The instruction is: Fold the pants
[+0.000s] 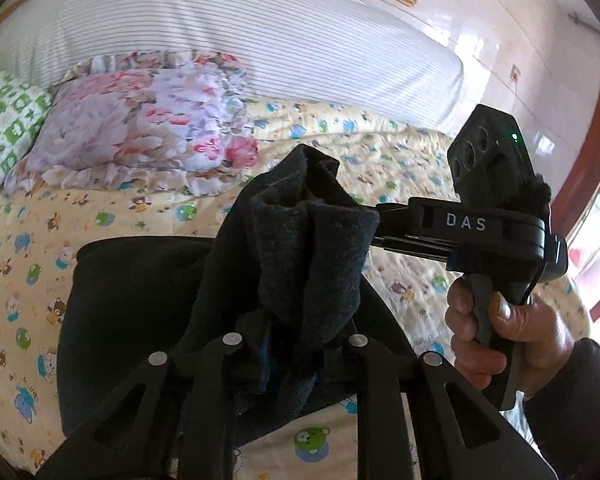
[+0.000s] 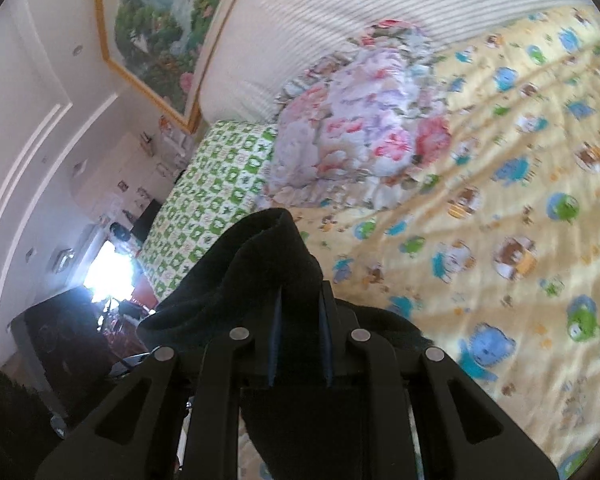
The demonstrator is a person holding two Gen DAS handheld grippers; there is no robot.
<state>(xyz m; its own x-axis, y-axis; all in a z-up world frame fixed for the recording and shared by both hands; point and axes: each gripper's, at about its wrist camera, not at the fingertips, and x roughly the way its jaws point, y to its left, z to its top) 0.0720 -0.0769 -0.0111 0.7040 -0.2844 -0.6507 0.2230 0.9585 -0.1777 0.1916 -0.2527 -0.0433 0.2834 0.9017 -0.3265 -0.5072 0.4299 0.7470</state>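
both grippers clamped on pants [image 1: 300, 248] | left gripper [image 1: 296, 344] and right gripper [image 1: 374, 226] pinch one raised end, close together | rest of cloth hangs down-left to bed [image 1: 400, 152] | long axis runs from fingers toward me

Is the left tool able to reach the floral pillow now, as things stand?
Probably not freely: the left tool is shut on the black pants, which hang bunched between it and the floral pillow farther up the bed.
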